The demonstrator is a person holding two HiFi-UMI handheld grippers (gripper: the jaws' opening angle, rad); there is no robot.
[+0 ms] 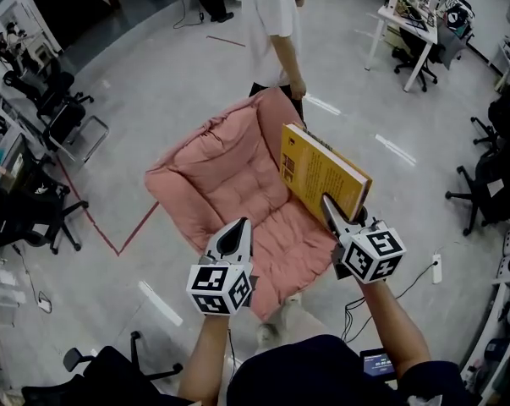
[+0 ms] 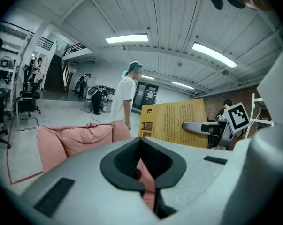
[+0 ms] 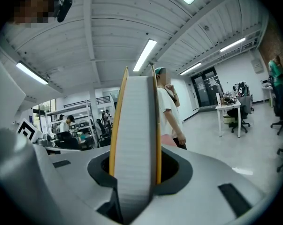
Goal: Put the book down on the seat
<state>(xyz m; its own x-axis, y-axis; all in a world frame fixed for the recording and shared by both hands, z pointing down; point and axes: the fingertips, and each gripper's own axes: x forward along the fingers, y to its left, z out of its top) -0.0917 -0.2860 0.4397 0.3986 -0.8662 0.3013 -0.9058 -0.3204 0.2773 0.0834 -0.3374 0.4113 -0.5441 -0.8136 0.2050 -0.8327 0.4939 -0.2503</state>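
Book (image 1: pixel 322 172): clamped by its near edge in right gripper (image 1: pixel 331 208), long axis carried ahead; seat (image 1: pixel 229 172) is found below-left. Left gripper (image 1: pixel 238 233): closed, empty.

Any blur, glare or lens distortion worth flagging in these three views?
Head view: sharp and evenly lit, room bowed by the wide lens. Left gripper view: dark rounded corners, book sharp. Right gripper view: book's page edge close and soft, ceiling lights bright.
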